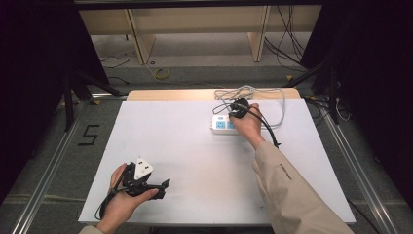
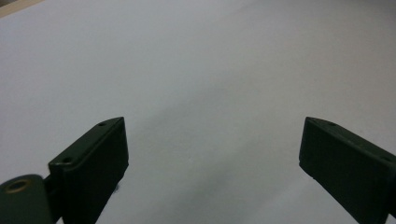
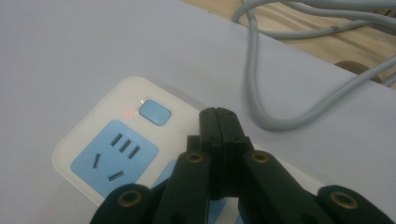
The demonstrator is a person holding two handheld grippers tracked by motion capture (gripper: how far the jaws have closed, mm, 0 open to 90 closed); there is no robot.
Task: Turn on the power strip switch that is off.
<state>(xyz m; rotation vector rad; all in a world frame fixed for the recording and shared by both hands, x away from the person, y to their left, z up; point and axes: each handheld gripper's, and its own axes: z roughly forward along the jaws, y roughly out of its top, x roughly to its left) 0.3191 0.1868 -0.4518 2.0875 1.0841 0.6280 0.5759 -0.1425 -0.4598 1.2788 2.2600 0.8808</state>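
- High view is showing the right tongs [image 1: 238,108] hovering over the white power strip [image 1: 220,125], which is lying near the far right part of the white bench [image 1: 195,161], with the person's right hand [image 1: 247,124] gripping the tool from above.
- Right gripper view is showing those tongs [image 3: 219,122] closed tight, jaws pressed flat together with nothing between them, their tips sitting just beside the blue switch [image 3: 155,112] on the power strip [image 3: 93,140].
- A small red light [image 3: 127,112] is glowing next to that switch, and a blue socket face [image 3: 113,156] is lying to the left of the jaws.
- The strip's grey cable [image 3: 271,119] is looping behind it toward the bench's wooden far edge [image 3: 327,42].
- High view is also showing the left tongs [image 1: 163,187] resting low near the front left corner of the bench, held in the left hand [image 1: 122,200], well apart from the strip.
- Left gripper view is showing the left tongs [image 2: 212,154] standing wide open, holding nothing, above bare white bench surface [image 2: 210,70].
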